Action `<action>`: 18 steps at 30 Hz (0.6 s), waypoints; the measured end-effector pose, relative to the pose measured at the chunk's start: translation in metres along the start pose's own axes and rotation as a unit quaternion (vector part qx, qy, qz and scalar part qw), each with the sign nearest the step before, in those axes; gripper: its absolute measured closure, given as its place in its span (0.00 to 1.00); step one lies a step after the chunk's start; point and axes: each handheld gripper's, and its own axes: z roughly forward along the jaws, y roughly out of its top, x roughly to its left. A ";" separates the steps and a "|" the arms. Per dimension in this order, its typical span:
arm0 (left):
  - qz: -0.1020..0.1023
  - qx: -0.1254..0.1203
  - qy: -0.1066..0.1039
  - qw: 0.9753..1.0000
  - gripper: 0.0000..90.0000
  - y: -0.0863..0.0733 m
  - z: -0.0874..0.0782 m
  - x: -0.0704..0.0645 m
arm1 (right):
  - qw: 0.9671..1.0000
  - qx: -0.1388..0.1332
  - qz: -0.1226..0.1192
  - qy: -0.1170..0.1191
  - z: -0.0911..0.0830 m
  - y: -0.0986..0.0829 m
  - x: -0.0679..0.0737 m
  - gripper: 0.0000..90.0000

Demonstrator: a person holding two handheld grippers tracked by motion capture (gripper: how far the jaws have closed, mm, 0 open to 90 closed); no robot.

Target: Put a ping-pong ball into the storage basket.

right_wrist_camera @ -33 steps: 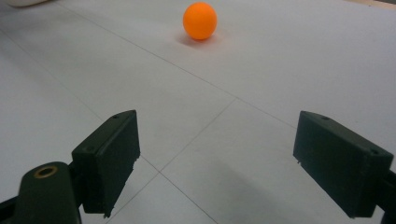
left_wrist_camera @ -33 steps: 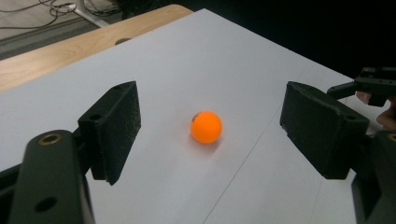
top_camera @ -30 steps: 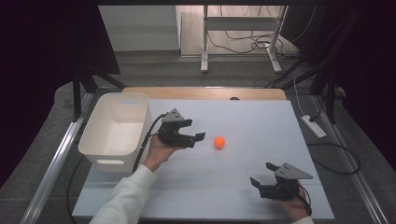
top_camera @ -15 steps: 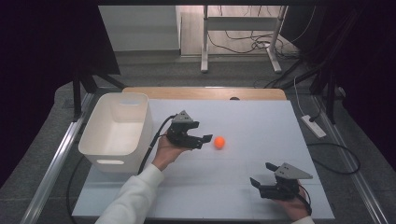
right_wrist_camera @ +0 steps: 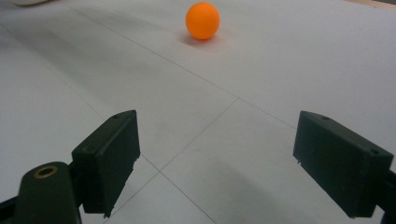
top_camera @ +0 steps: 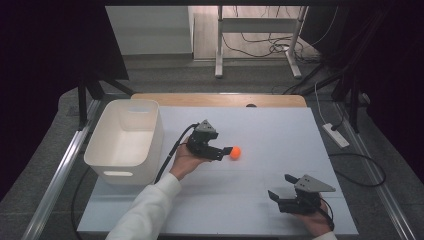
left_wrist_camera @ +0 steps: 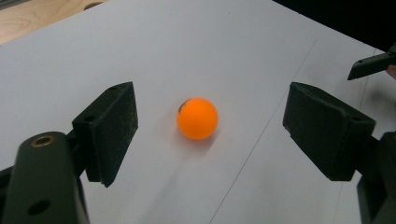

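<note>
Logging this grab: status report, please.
Left gripper open, jaws either side of orange ball, no contact. Right gripper open, idle near table edge. Nothing in the way.

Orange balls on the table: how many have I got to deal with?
1. The orange ball lies on the white table, mid-table, just ahead of the open left gripper and to the right of the white bin. The bin's floor is partly hidden, so more could sit inside.

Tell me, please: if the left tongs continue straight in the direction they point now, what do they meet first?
Most likely the orange ball. It lies on the table just ahead of the open left tongs, centred between the jaws, nothing in between.
</note>
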 end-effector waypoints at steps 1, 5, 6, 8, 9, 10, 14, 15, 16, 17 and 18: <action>0.000 0.002 0.000 1.000 0.21 0.000 0.001 0.000 | 1.000 0.000 0.000 0.000 0.000 0.000 0.000 0.16; 0.000 0.010 0.001 1.000 0.21 0.000 0.008 0.000 | 1.000 0.000 0.000 0.001 0.001 0.000 0.000 0.16; 0.000 0.012 0.002 1.000 0.21 -0.001 0.011 0.001 | 1.000 0.003 -0.002 -0.001 0.001 0.000 0.000 0.16; -0.002 0.014 0.002 1.000 0.21 -0.001 0.012 0.001 | 1.000 0.003 -0.002 -0.001 0.001 0.000 0.000 0.16; -0.002 0.016 0.002 1.000 0.21 -0.001 0.014 0.001 | 1.000 0.004 -0.002 -0.002 0.001 0.000 0.000 0.16; 0.001 0.020 0.005 1.000 0.21 0.000 0.015 0.001 | 1.000 0.004 -0.003 -0.003 0.001 0.000 0.000 0.16; 0.000 0.030 0.014 0.999 0.20 0.001 0.019 0.002 | 1.000 0.002 -0.002 -0.002 0.000 0.000 0.000 0.16; -0.003 0.028 0.014 1.000 0.20 0.001 0.019 0.002 | 1.000 0.002 -0.002 -0.002 0.000 0.000 0.000 0.16; -0.003 0.029 0.014 0.999 0.20 0.002 0.020 0.002 | 1.000 0.001 -0.002 -0.001 0.000 0.000 0.000 0.16; -0.003 0.030 0.014 0.999 0.20 0.002 0.022 0.002 | 1.000 0.001 -0.002 -0.001 0.000 0.000 0.000 0.16; -0.004 0.031 0.013 0.999 0.20 0.002 0.023 0.003 | 1.000 0.002 -0.002 -0.001 0.000 0.000 0.001 0.16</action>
